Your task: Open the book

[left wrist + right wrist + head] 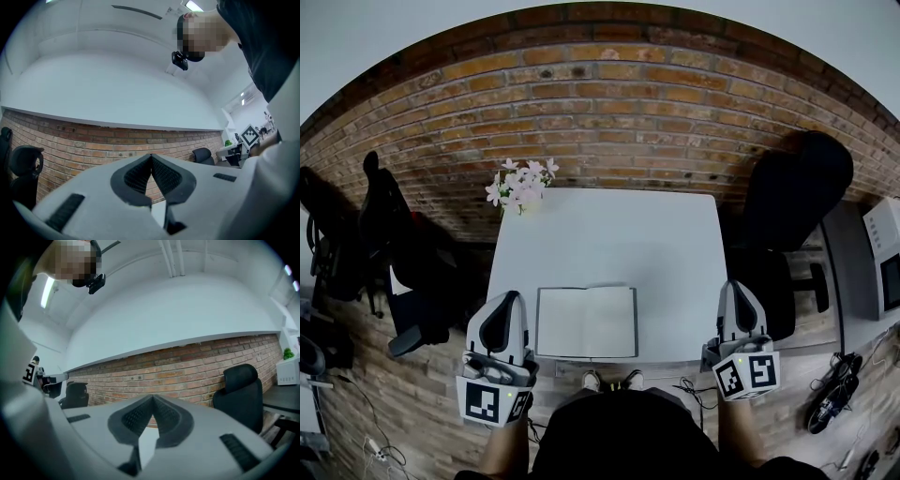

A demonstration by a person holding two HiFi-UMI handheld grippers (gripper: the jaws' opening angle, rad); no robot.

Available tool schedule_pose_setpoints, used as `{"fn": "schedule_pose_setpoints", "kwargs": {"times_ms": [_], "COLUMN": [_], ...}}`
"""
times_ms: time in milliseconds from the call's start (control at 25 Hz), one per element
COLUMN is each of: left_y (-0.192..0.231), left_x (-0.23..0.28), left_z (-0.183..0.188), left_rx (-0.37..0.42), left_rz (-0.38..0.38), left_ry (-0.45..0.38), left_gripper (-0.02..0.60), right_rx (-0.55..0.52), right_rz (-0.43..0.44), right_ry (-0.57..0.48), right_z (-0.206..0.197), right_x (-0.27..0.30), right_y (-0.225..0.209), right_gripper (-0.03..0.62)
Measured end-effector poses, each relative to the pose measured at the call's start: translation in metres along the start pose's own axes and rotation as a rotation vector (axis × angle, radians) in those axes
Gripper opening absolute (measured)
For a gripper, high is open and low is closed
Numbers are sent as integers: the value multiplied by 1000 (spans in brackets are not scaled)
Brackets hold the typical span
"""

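Book lies open, pages up, at the near edge of the table, between the left gripper and the right gripper, which sit by the near corners, neither touching it. Flowers stand at the far left corner, a brick wall is behind, a left chair and a right chair flank the table, and nothing covers the book. Only the head view shows the book and flowers; the gripper views look over them at wall, ceiling and chairs, and in each the jaws meet at the tips with nothing between them.
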State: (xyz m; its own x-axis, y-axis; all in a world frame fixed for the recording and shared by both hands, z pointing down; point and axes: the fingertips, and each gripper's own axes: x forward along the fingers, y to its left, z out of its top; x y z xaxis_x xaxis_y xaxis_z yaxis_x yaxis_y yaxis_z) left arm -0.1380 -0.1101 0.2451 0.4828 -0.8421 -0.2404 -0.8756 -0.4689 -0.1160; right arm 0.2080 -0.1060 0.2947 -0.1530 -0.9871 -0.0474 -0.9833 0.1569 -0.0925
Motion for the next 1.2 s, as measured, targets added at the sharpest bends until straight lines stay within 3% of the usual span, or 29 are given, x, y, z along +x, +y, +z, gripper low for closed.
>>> {"fn": "schedule_pose_setpoints", "kwargs": {"times_ms": [440, 1040, 1200], "left_y": [-11, -16, -12], "left_x": [0, 1, -5], "left_z": [1, 14, 5], "left_rx": [-38, -59, -42], "left_rz": [-9, -29, -14], "left_ry": [-16, -49, -22], "left_gripper": [23, 23, 23], "right_rx": [-72, -73, -77], "right_rz": [37, 47, 46], "right_ry": [-16, -36, -39], "right_z": [5, 8, 9], "right_x": [3, -1, -3], "right_y": [9, 15, 17], "right_gripper": [11, 11, 11]}}
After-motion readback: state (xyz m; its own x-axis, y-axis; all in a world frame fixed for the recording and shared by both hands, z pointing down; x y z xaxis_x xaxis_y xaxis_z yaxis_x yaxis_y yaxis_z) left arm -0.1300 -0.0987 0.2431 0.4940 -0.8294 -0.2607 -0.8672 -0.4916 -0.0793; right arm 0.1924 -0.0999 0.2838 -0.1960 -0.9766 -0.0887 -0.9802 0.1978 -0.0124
